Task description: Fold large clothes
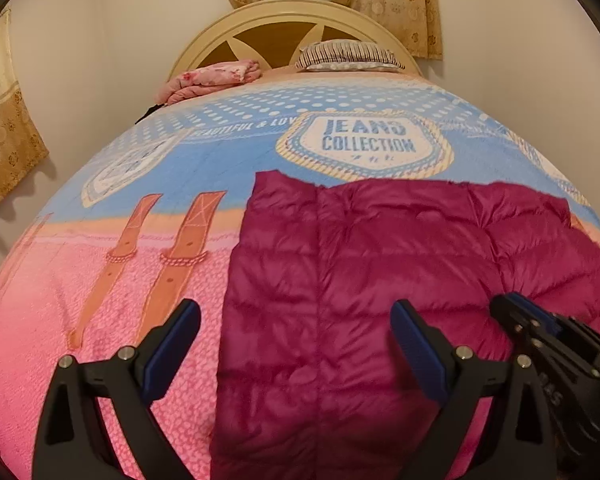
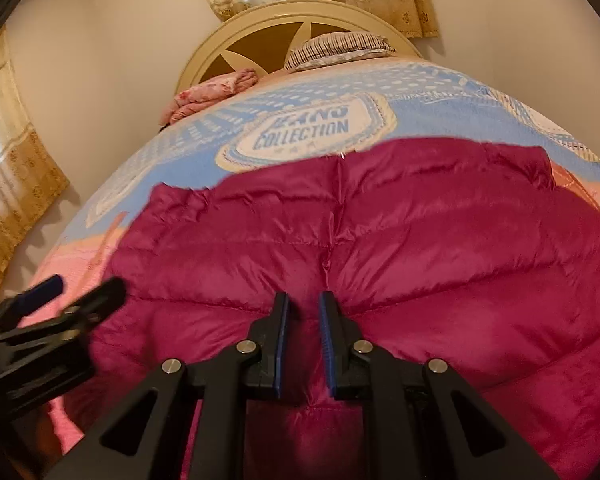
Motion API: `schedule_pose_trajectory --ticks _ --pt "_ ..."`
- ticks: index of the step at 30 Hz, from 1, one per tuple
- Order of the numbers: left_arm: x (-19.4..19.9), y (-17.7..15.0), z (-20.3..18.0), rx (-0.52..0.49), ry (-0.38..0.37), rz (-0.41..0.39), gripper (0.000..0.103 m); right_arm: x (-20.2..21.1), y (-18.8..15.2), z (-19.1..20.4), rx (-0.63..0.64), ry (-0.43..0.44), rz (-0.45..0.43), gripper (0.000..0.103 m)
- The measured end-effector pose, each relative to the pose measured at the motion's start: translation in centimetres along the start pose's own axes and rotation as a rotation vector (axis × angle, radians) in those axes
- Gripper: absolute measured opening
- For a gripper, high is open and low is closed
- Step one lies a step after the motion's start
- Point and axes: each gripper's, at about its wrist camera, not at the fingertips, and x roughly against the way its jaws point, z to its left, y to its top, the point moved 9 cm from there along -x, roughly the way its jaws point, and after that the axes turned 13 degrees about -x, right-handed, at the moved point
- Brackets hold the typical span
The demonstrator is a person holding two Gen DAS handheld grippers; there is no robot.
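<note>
A magenta quilted down jacket (image 1: 380,272) lies spread flat on the bed; it fills the right wrist view (image 2: 380,232) too. My left gripper (image 1: 296,316) is open wide above the jacket's left part, holding nothing. My right gripper (image 2: 303,304) has its jaws nearly closed, with a fold of the jacket's centre seam pinched between the blue pads. The right gripper shows at the right edge of the left wrist view (image 1: 516,308), and the left gripper shows blurred at the left of the right wrist view (image 2: 84,292).
The bed carries a pink and blue "JEANS COLLECTION" blanket (image 1: 140,200). A folded pink quilt (image 1: 212,80) and a striped pillow (image 1: 348,54) lie by the cream headboard (image 1: 276,16). Curtains (image 1: 4,132) hang on the left and behind.
</note>
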Motion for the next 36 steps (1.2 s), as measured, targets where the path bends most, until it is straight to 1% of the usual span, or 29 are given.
schedule_pose_trajectory --ticks 4,7,9,11,12,13,15,16,17,20,21,22,26,28,29,30,31,32,34,36 --pt "-0.7 -1.4 -0.1 0.029 0.008 0.029 0.098 -1.3 -0.9 -1.0 -0.009 0.002 0.015 0.014" --pt "-1.5 -2.5 -0.8 0.066 -0.031 0.056 0.098 -1.6 -0.9 -1.2 -0.012 0.004 0.021 0.014" --pt "-2.1 -3.1 -1.2 0.098 -0.054 0.07 0.1 -1.6 -1.0 -1.2 -0.005 -0.002 0.019 0.014" --pt "-2.4 -3.3 -1.5 0.119 -0.072 0.063 0.103 -1.5 -1.1 -1.2 -0.008 0.003 0.017 0.014" --pt "-2.7 -3.3 -1.6 0.133 -0.095 0.068 0.103 -1.6 -1.0 -1.2 -0.011 0.006 0.018 0.014" --pt "-2.9 -3.4 -1.8 0.15 -0.127 0.076 0.103 -1.6 -1.1 -1.3 -0.015 0.01 0.018 0.014" --pt "-3.2 -3.7 -2.3 0.226 -0.247 0.086 0.103 -1.6 -0.9 -1.4 -0.023 0.021 0.021 0.014" --pt "-3.1 -3.9 -2.2 0.28 -0.308 0.081 0.103 -1.7 -0.9 -1.5 -0.029 0.028 0.022 0.014" --pt "-2.7 -4.0 -2.1 0.326 -0.35 0.063 0.103 -1.8 -0.8 -1.6 -0.037 0.037 0.025 0.014" --pt "-0.4 -4.8 -1.2 0.482 -0.504 -0.042 0.103 -1.9 -0.6 -2.1 -0.066 0.07 0.033 0.014" --pt "0.3 -5.2 -0.8 0.521 -0.529 -0.074 0.103 -2.0 -0.5 -2.2 -0.072 0.076 0.036 0.014" --pt "0.6 -5.6 -0.6 0.539 -0.532 -0.091 0.103 -2.1 -0.4 -2.3 -0.074 0.079 0.037 0.014" --pt "0.8 -6.3 0.6 0.581 -0.472 -0.115 0.101 -2.3 -0.3 -2.3 -0.069 0.077 0.037 0.014" --pt "1.2 -6.3 1.9 0.592 -0.391 -0.13 0.101 -2.3 -0.4 -2.2 -0.071 0.079 0.037 0.014" --pt "1.7 -6.5 2.9 0.593 -0.327 -0.148 0.101 -2.3 -0.3 -2.2 -0.072 0.08 0.037 0.014" --pt "2.6 -6.6 4.0 0.596 -0.255 -0.192 0.101 -2.3 -0.4 -2.2 -0.071 0.079 0.036 0.014" --pt "2.7 -6.6 4.6 0.593 -0.229 -0.216 0.101 -2.3 -0.4 -2.2 -0.071 0.079 0.036 0.014" --pt "2.6 -6.7 4.6 0.586 -0.233 -0.22 0.101 -2.3 -0.4 -2.2 -0.071 0.08 0.036 0.014" --pt "1.1 -7.2 3.7 0.59 -0.305 -0.153 0.101 -2.3 -0.4 -2.2 -0.074 0.084 0.036 0.014" --pt "-0.6 -8.2 2.4 0.635 -0.389 -0.091 0.101 -2.2 -0.4 -2.3 -0.075 0.086 0.036 0.014"
